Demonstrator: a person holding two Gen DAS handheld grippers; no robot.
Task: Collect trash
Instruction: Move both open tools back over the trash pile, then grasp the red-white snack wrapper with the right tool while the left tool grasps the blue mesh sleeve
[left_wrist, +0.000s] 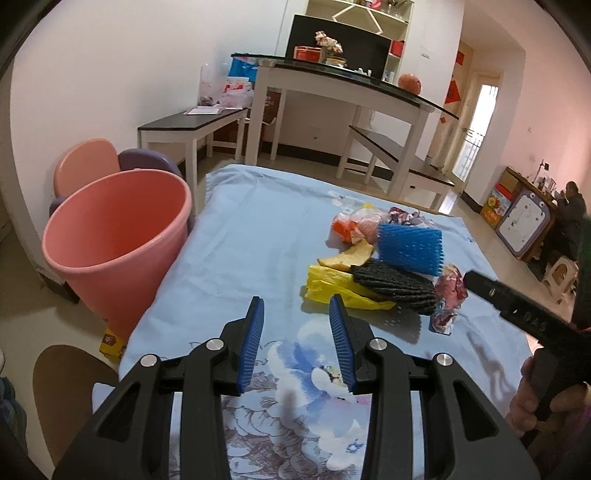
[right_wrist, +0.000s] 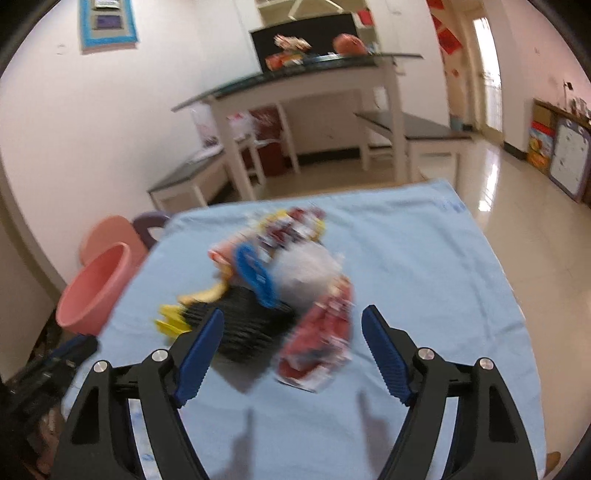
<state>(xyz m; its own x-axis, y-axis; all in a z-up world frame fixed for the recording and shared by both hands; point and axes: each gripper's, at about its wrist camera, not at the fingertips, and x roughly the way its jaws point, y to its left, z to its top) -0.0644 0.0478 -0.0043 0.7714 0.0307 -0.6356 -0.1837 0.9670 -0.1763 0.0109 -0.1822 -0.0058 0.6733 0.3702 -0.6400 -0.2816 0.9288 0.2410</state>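
A heap of trash lies on the blue cloth table (left_wrist: 251, 221): blue foam net (left_wrist: 410, 249), black foam net (left_wrist: 395, 286), yellow bag (left_wrist: 325, 288), fruit peel (left_wrist: 351, 256) and red wrappers (left_wrist: 448, 286). A pink bin (left_wrist: 110, 236) stands at the table's left edge. My left gripper (left_wrist: 297, 304) is open and empty, just left of the yellow bag. My right gripper (right_wrist: 293, 317) is open and empty, above the table just short of the black net (right_wrist: 247, 325) and a red wrapper (right_wrist: 321, 339); this view is blurred. The bin (right_wrist: 96, 291) shows at its left.
Pink and purple chairs (left_wrist: 110, 162) stand behind the bin. A white table with benches (left_wrist: 332, 92) is beyond. A yellow packet (left_wrist: 110, 343) lies on the floor by the bin. A person sits far right (left_wrist: 572, 210).
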